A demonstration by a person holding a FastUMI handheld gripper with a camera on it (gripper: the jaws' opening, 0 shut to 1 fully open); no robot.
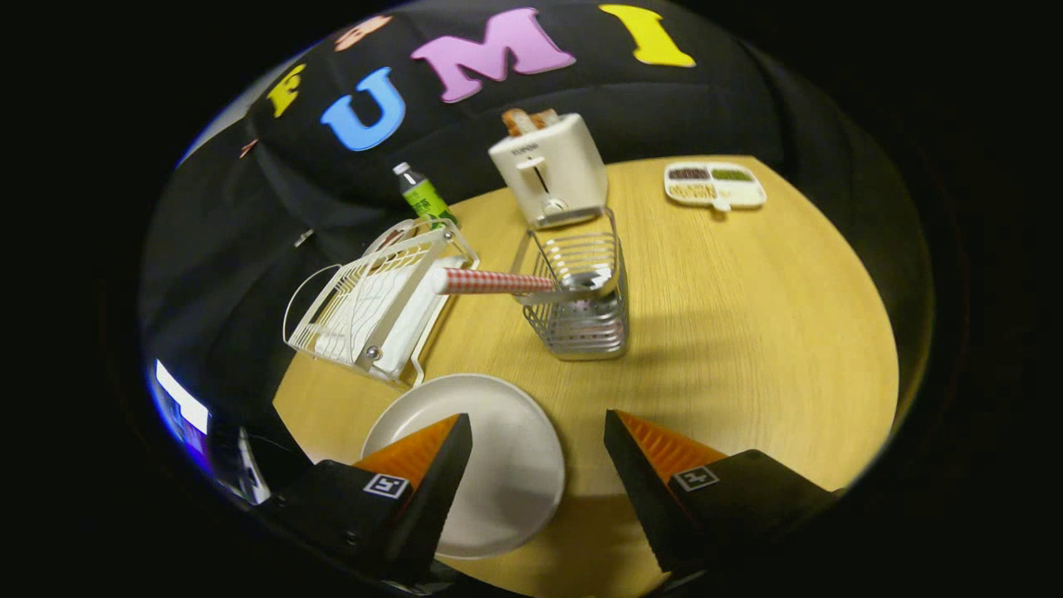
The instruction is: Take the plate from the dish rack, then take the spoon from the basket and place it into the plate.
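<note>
Just ahead of the gripper [538, 453], the white plate [498, 465] lies flat on the wooden surface [747, 332], partly under the left finger and reaching into the gap between the two. Both fingers hover wide apart and hold nothing. Beyond the plate stands the wire basket [581, 307], and the spoon [515, 282] rests in it, its bowl inside and its red-checked handle leaning out over the rim toward the dish rack [374, 307]. That white rack sits beyond the left finger, just beside the basket (no plate is in it). Farther off, behind the basket, a cream toaster [550, 170] holds toast in its slots. A bottle with a green label [423, 195] stands behind the rack, and a divided tray [714, 184] of small foods lies well beyond the right finger.
</note>
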